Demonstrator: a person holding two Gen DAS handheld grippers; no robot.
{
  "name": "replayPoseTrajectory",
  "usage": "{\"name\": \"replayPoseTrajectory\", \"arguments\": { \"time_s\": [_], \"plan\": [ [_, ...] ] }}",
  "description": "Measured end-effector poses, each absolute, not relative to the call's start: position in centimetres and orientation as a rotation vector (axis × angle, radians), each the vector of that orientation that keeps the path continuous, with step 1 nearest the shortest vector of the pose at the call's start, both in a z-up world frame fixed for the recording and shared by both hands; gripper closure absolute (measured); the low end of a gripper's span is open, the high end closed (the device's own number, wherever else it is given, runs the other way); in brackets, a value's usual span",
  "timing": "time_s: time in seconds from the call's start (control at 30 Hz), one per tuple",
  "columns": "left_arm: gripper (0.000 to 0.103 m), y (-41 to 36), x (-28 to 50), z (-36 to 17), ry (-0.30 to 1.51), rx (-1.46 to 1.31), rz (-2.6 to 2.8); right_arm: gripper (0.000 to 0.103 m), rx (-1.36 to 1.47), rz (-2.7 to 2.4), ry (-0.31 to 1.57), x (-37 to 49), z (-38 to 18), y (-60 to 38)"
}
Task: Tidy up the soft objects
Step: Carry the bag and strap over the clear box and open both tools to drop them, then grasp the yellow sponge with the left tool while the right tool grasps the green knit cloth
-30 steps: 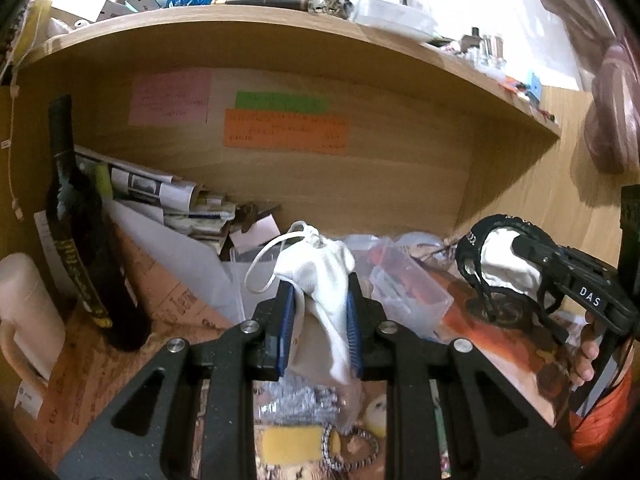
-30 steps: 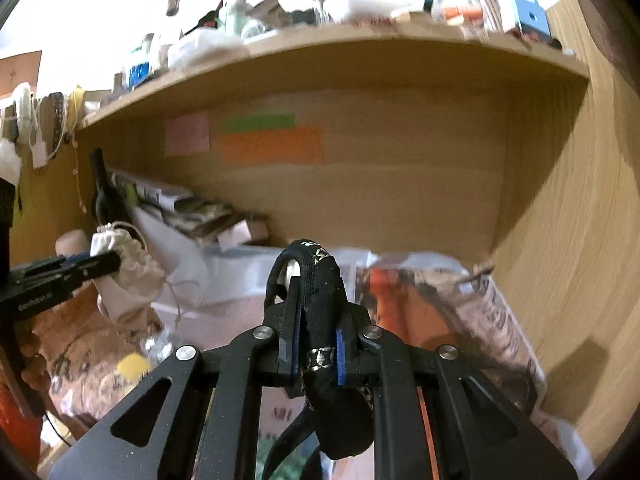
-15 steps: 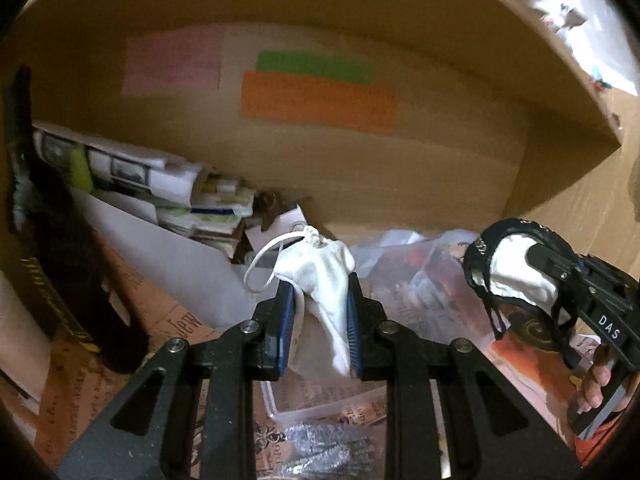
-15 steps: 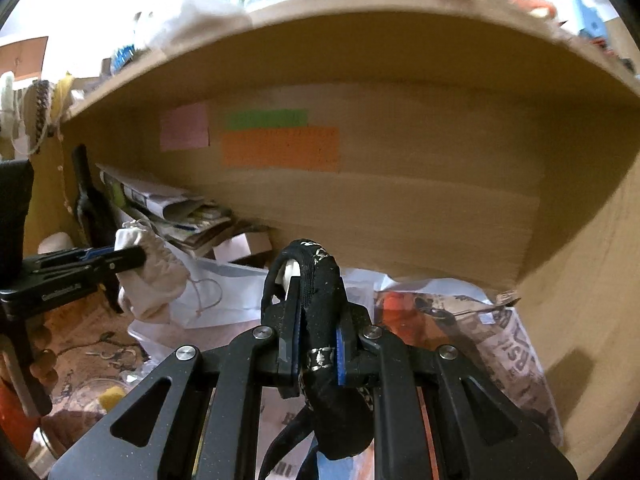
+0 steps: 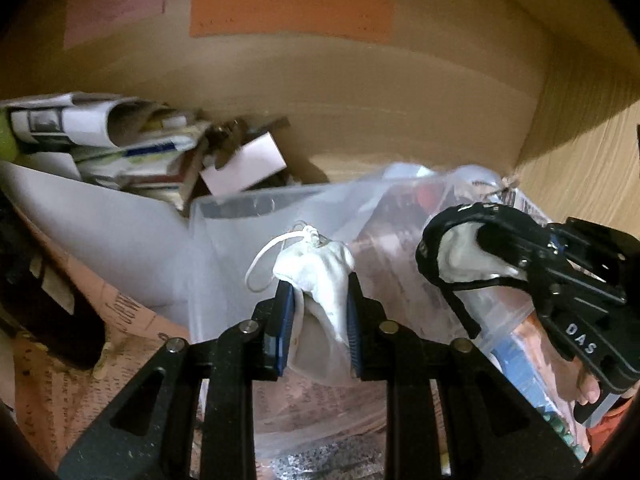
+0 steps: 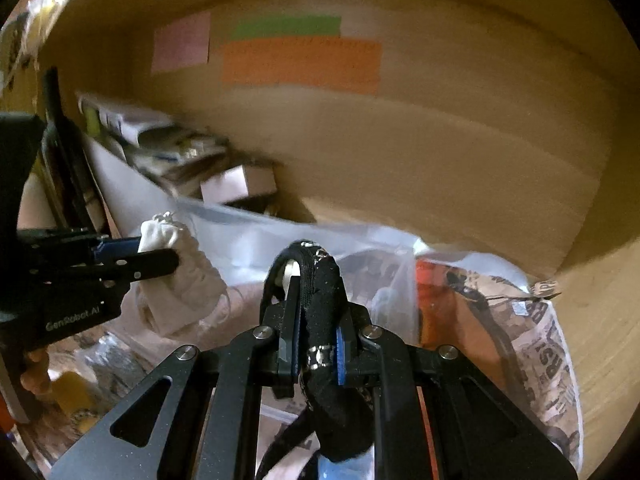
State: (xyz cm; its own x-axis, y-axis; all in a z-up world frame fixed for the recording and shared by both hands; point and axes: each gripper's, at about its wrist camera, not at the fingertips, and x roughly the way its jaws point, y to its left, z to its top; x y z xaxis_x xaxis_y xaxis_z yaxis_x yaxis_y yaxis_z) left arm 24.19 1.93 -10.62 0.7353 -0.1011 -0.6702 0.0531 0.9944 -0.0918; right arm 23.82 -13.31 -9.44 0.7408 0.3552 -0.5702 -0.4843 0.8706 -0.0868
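Left claw (image 5: 318, 312) pinching a limp, light white pouch (image 5: 320, 276) at mid-body; right claw (image 6: 318, 344) clamped on a floppy black-trimmed mask (image 6: 324, 308).

Black left tool (image 5: 320, 300), blue pads (image 5: 285, 320), silver screws; right tool (image 6: 316, 320) alike.

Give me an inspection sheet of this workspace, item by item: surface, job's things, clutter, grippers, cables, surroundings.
Surface: newspaper covers the desk.
Job's things: white drawstring pouch and black-and-white padded item, both held above the clear plastic bin.
Clutter: stack of papers, small pale box, dark bottle.
Grippers: left gripper shut on the pouch; right gripper shut on the padded item.
Cables: nothing seen.
Surroundings: wooden back panel with pink note, green note, orange note.
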Motion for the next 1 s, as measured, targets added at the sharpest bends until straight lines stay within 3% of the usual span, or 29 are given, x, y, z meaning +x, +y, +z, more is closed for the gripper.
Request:
{"name": "replayPoseTrajectory", "arguments": {
  "time_s": [0.2, 0.37, 0.47, 0.53, 0.73, 1.0],
  "plan": [
    [0.075, 1.7, 25.1, -11.9, 0.805, -0.063, -0.092, 0.092, -0.266, 0.473, 0.682, 25.2, -11.4, -12.5],
    [0.045, 1.5, 24.3, -11.5, 0.800, -0.077, -0.118, 0.089, -0.269, 0.488, 0.704, 24.8, -11.3, -12.5],
    [0.043, 1.5, 23.0, -10.5, 0.770, -0.072, -0.117, 0.070, -0.269, 0.486, 0.695, 24.3, -10.9, -12.6],
    [0.042, 1.7, 22.1, -9.7, 0.753, -0.076, -0.121, 0.050, -0.260, 0.483, 0.664, 23.5, -10.2, -13.0],
    [0.021, 2.0, 18.5, -7.0, 0.668, -0.084, -0.119, 0.018, -0.236, 0.446, 0.548, 20.9, -7.6, -14.3],
    [0.004, 2.7, 13.9, -5.0, 0.582, -0.090, -0.104, 0.001, -0.203, 0.449, 0.420, 16.4, -5.2, -15.9]
  ]
}}
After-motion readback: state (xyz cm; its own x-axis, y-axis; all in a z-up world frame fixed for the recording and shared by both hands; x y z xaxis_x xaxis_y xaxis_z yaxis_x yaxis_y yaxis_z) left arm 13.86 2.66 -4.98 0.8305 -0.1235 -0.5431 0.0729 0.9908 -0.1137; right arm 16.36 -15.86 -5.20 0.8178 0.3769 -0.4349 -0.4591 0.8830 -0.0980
